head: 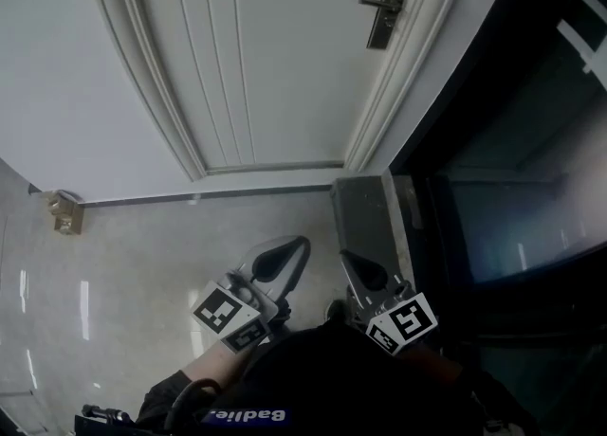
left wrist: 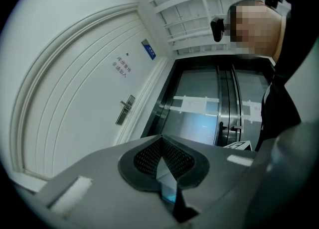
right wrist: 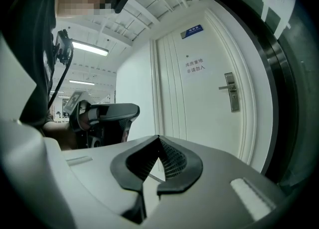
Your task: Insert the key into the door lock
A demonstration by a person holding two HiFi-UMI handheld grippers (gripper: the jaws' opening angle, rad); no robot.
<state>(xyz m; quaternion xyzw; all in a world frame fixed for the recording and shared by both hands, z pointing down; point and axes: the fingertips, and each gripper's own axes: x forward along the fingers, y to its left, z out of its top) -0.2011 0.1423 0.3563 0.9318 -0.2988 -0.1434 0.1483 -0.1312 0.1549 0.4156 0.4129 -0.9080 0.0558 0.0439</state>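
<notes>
Door lock [right wrist: 230, 91] sits below a red Chinese notice [right wrist: 195, 66] — left tool [left wrist: 160, 139] and right tool [right wrist: 159, 139] both closed.

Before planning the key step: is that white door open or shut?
Shut. In the head view the door sits closed in its frame, with no gap showing along the handle side.

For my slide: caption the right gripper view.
Right gripper, fingers together, faces a closed white door with a lever handle.

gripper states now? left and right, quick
Left gripper: shut, nothing seen between the jaws.
Right gripper: shut, nothing seen between the jaws.
</notes>
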